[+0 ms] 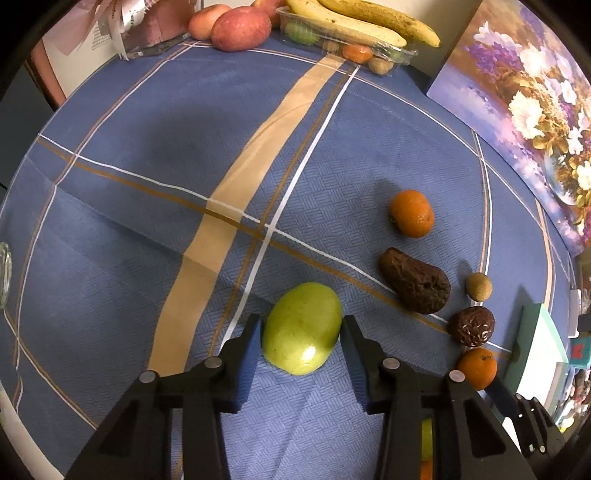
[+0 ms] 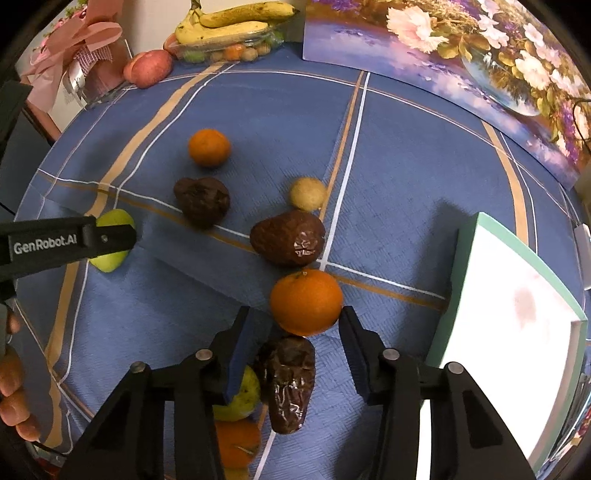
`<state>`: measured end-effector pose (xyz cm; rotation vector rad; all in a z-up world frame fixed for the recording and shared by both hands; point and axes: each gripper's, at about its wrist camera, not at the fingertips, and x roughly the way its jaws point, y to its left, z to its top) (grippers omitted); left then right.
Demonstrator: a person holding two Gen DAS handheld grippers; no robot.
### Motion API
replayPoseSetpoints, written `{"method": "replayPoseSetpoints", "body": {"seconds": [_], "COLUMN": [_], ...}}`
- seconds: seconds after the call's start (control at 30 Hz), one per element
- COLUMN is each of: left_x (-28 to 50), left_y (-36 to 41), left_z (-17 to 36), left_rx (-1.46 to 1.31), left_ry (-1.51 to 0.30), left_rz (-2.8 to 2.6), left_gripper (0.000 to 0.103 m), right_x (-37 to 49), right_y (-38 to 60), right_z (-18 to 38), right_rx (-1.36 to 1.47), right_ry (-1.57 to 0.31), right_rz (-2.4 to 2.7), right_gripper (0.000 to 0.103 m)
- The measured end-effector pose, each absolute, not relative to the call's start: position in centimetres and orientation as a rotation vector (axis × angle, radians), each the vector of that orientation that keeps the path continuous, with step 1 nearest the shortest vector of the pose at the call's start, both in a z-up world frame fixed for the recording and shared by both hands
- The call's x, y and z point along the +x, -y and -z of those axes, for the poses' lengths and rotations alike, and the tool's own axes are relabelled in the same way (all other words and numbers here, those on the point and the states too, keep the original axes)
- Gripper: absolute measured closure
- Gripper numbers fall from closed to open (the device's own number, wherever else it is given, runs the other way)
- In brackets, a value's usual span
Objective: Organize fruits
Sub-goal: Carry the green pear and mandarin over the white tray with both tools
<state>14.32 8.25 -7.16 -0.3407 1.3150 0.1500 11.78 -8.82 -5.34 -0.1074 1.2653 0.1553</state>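
A green fruit [image 1: 301,328] lies on the blue checked tablecloth [image 1: 147,192]. My left gripper [image 1: 301,338] is shut on it, a blue pad against each side. The right wrist view shows that gripper [image 2: 107,238] from the side, over the same green fruit [image 2: 110,221]. My right gripper [image 2: 297,332] points down, open. An orange [image 2: 306,301] sits at its fingertips, and a dark wrinkled fruit [image 2: 286,384] lies between the fingers with gaps on both sides. Partly hidden under its left finger are another green fruit [image 2: 242,400] and an orange [image 2: 236,443].
Loose on the cloth are an orange [image 2: 208,147], two dark brown fruits [image 2: 202,201] [image 2: 288,238] and a small tan fruit [image 2: 307,194]. A white box with a green rim [image 2: 517,314] stands right. Bananas [image 2: 236,22], a clear tray, red apples [image 2: 149,68] and a flower painting [image 2: 480,55] line the back.
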Motion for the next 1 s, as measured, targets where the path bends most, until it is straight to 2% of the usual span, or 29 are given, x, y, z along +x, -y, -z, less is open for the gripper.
{"method": "replayPoseSetpoints", "body": {"seconds": [0.1, 0.33, 1.0], "left_x": [13.9, 13.3, 10.8], "left_y": [-8.6, -8.4, -3.5], "left_z": [7.0, 5.7, -0.8], "left_rx": [-0.360, -0.370, -0.264], "left_ry": [-1.313, -1.283, -1.127], "left_rz": [-0.146, -0.135, -0.069], "left_gripper": [0.058, 0.058, 0.058], "right_x": [11.7, 11.5, 9.2], "right_y": [9.2, 9.8, 13.3], "right_z": [5.3, 5.3, -0.9], "right_rx": [-0.095, -0.070, 0.022], "right_ry": [-1.262, -1.246, -1.115], "right_rz": [-0.154, -0.166, -0.187], "right_gripper": [0.064, 0.066, 0.066]}}
